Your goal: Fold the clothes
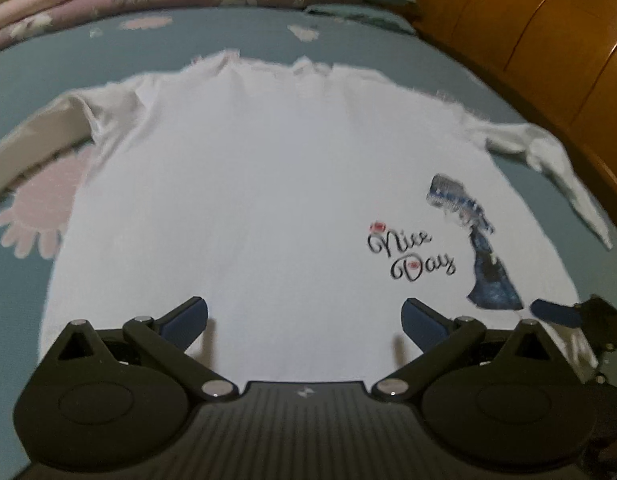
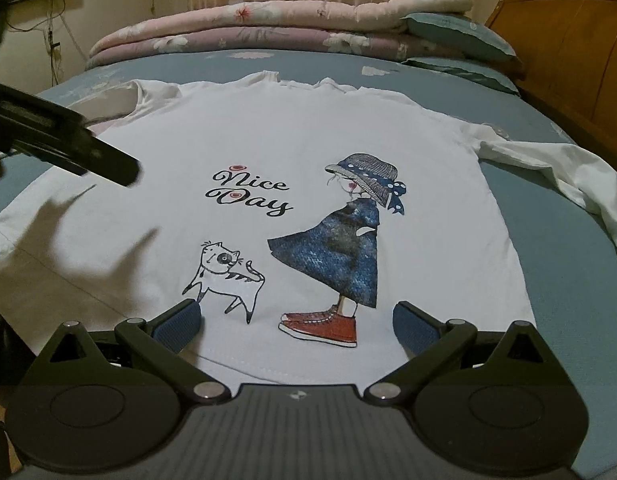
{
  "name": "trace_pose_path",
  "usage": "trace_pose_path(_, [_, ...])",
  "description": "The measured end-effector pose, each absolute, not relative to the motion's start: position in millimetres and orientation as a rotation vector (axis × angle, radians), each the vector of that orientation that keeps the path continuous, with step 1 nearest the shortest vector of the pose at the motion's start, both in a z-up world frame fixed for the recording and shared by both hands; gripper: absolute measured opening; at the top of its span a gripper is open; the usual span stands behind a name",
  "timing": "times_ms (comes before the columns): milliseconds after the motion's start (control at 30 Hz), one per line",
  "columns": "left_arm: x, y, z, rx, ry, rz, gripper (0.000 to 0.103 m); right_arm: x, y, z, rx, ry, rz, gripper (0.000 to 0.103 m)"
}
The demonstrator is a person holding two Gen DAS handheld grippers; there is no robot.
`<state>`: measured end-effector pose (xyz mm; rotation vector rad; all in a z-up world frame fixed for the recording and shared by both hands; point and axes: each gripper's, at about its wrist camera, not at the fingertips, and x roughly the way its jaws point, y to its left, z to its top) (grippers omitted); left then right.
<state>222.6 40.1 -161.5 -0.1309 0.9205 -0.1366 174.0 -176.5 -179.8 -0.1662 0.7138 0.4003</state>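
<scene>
A white long-sleeved cotton shirt (image 2: 268, 128) lies flat, print up, on the blue flowered bedsheet (image 2: 548, 264). Only the right wrist view shows its whole print (cat included). The left gripper (image 1: 304, 316) and right gripper (image 2: 295, 322) hang spread wide, empty, over the hem.
</scene>
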Motion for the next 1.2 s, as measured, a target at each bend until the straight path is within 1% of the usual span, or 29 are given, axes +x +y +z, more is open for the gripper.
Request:
trace_pose_path(100, [213, 34, -171, -0.102, 0.917, -0.137, 0.102, 173, -177, -180, -0.164, 0.707, 0.404, 0.103])
trace_pose_path(467, [171, 41, -176, -0.030, 0.903, -0.158, 0.102, 172, -177, -182, -0.165, 0.699, 0.403, 0.103])
trace_pose_path(833, [183, 29, -171, 0.022, 0.944, -0.113, 0.102, 172, -179, -182, -0.161, 0.693, 0.408, 0.103])
trace_pose_path(1033, [205, 26, -154, 0.031, 0.886, -0.153, 0.102, 172, -178, -183, -0.161, 0.692, 0.405, 0.103])
trace_pose_path(1200, [215, 28, -169, -0.002, 0.898, -0.152, 0.102, 171, -178, -182, -0.161, 0.696, 0.396, 0.103])
